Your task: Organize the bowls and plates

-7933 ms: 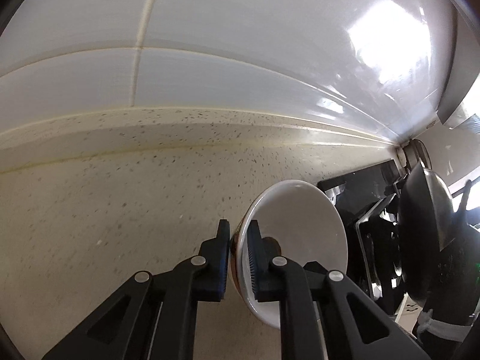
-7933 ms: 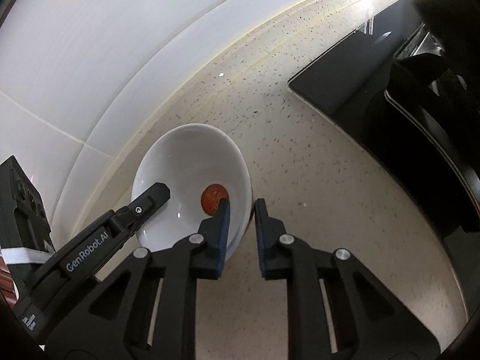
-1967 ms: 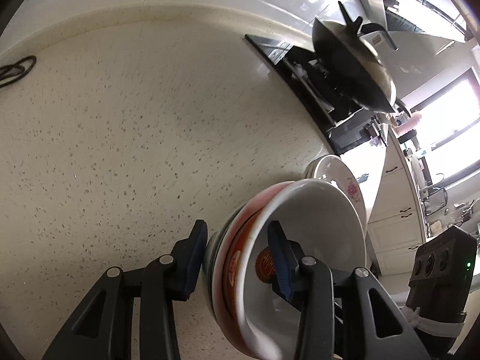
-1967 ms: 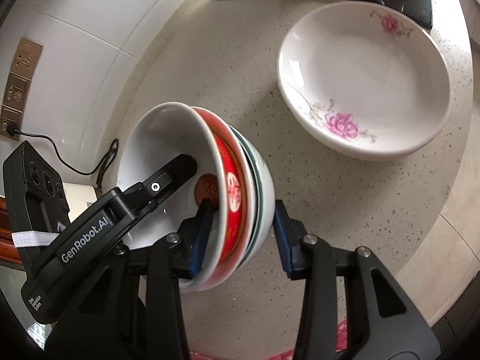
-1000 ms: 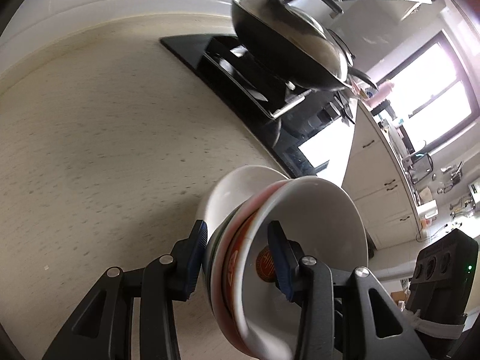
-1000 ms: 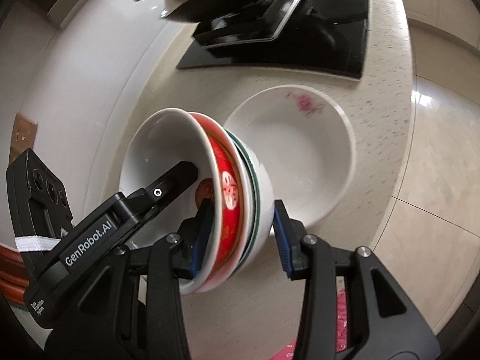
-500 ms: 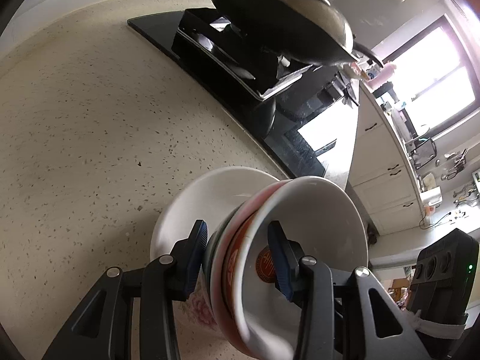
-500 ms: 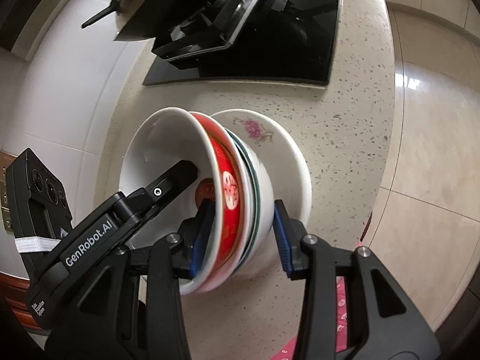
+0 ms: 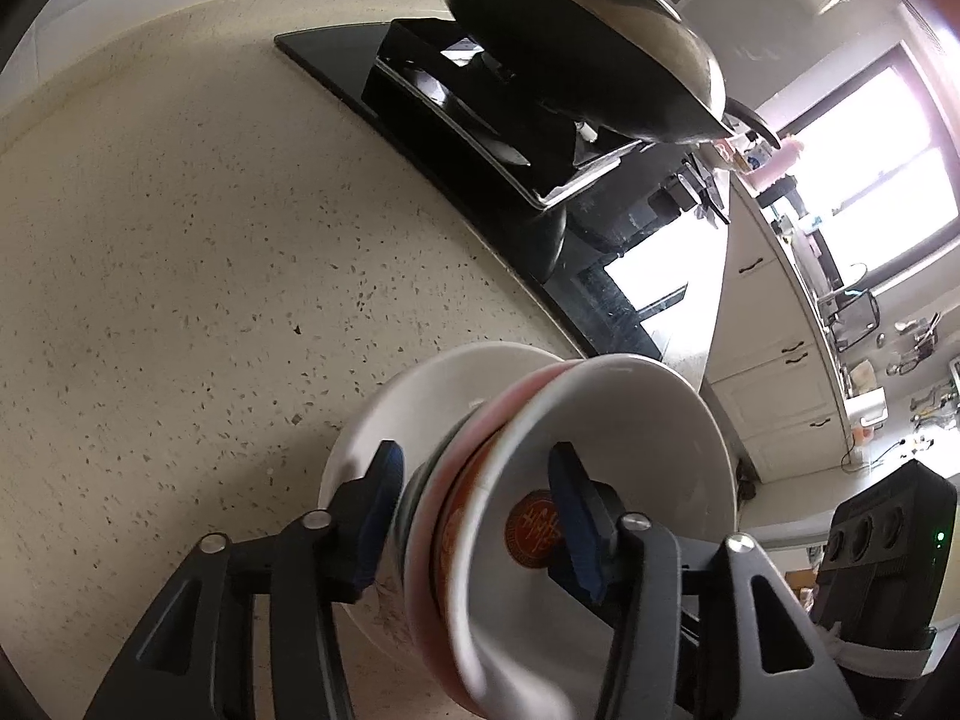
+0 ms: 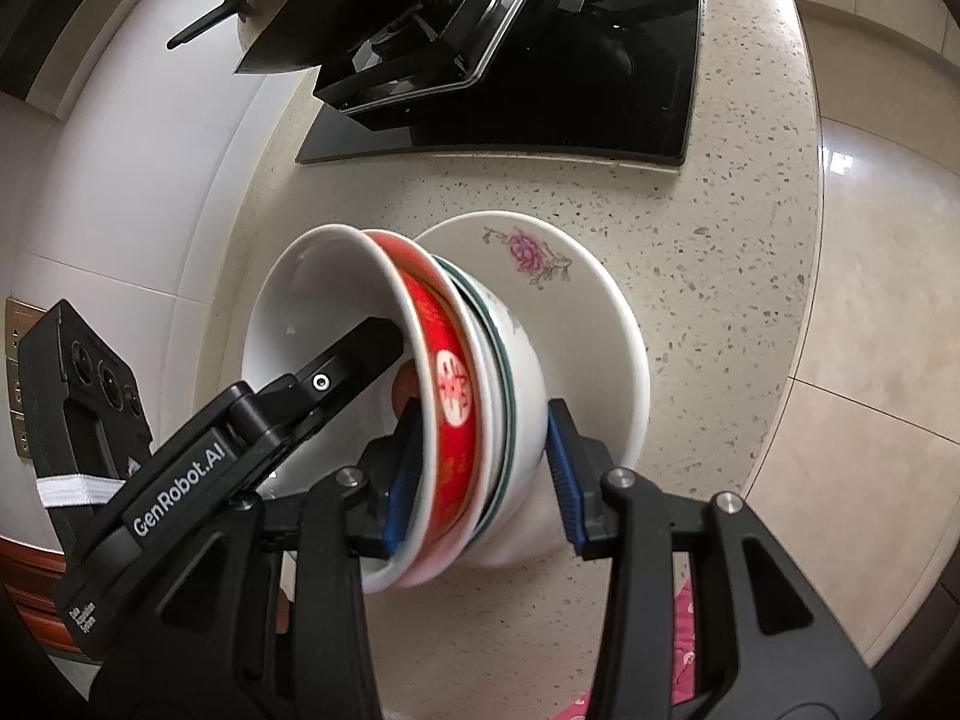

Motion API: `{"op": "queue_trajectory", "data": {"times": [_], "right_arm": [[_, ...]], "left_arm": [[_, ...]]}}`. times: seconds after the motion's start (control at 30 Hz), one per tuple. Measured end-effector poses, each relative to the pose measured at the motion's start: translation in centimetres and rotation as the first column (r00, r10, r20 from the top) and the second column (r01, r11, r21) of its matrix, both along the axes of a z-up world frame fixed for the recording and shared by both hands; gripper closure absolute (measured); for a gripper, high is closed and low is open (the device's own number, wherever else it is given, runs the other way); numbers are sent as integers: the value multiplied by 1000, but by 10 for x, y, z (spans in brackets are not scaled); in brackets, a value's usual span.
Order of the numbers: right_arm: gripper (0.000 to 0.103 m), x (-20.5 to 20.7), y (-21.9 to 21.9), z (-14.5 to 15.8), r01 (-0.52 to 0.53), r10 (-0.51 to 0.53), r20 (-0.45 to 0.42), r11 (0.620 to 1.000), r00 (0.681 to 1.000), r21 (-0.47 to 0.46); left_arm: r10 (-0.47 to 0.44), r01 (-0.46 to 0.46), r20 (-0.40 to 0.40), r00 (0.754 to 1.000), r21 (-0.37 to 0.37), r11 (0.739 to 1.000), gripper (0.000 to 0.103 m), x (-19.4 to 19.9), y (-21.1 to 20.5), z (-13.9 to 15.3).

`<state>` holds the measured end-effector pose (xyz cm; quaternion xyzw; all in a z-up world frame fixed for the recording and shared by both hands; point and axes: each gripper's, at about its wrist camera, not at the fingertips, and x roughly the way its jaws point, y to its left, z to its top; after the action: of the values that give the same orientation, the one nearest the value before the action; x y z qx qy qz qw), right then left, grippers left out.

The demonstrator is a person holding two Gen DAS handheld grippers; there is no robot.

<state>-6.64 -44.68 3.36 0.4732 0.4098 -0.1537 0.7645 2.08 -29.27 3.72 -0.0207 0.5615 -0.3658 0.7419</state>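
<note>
A stack of nested bowls (image 10: 447, 360) lies tilted on its side in a white flowered plate (image 10: 600, 312) on the speckled counter. The stack is a white bowl with a red seal inside (image 9: 630, 450), a red bowl and a green-rimmed bowl (image 10: 522, 378). My right gripper (image 10: 483, 471) is shut on the stack's near rim, one pad inside and one outside. My left gripper (image 9: 477, 516) straddles the far rim and its jaws are opening. Its pads stand slightly off the bowls. The plate (image 9: 384, 420) shows behind the blurred stack.
A black hob (image 10: 600, 90) with a wok (image 9: 570, 30) on it lies just beyond the plate. The counter's front edge and the tiled floor (image 10: 870, 240) are to the right. White wall tiles (image 10: 120, 180) and sockets (image 10: 12, 360) are to the left.
Both grippers carried the stack along the counter and down into the flowered plate. In the last half second the left jaws have widened around the rim.
</note>
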Motion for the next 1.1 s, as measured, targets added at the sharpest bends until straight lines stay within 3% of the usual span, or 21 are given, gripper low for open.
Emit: {"op": "queue_trajectory", "data": {"times": [0.1,0.2,0.27,0.33,0.43,0.47,0.6,0.7,0.8,0.87,0.97,1.0,1.03,1.07,1.1], "right_arm": [[42,-5,-3,2,24,-25,-9,999,1000,-39],[38,-12,-3,9,35,-33,23,997,999,-62],[33,-15,-1,16,42,-39,34,995,999,-95],[26,-20,1,24,55,-49,48,990,998,-129],[24,-28,5,39,74,-60,84,982,995,-172],[24,-31,7,44,79,-62,94,979,994,-191],[21,-47,21,72,107,-62,149,943,987,-316],[19,-60,35,93,118,-48,171,898,984,-424],[19,-75,49,113,130,-36,187,841,982,-524],[18,-89,62,130,149,-21,209,769,978,-621],[0,-117,87,147,234,12,312,632,950,-739],[0,-127,94,146,272,18,355,604,935,-749],[0,-138,100,141,313,7,393,590,920,-744],[0,-142,100,134,313,-9,386,603,922,-734],[0,-142,101,128,300,-19,369,619,929,-726]], "left_arm": [[3,-6,-39,999,-72,997,34,4,5,-4],[-17,15,-21,1000,-94,995,25,3,6,1],[-12,17,47,999,-100,995,15,1,11,12],[-9,21,106,994,-120,993,13,-3,17,25],[-5,29,176,984,-133,991,9,-11,25,44],[-2,29,196,981,-133,991,0,-13,28,48],[13,37,320,947,-151,988,0,-25,43,76],[11,60,460,888,-139,988,0,-46,55,102],[20,75,603,798,-132,988,0,-73,71,130],[50,55,701,712,-126,991,0,-95,84,149],[139,-34,776,615,-150,988,0,-117,104,154],[160,-66,775,612,-151,986,0,-120,108,152],[152,-65,758,634,-144,988,0,-123,110,148],[112,-29,727,678,-127,992,0,-123,111,141],[90,-16,708,701,-110,994,0,-123,113,134]]}}
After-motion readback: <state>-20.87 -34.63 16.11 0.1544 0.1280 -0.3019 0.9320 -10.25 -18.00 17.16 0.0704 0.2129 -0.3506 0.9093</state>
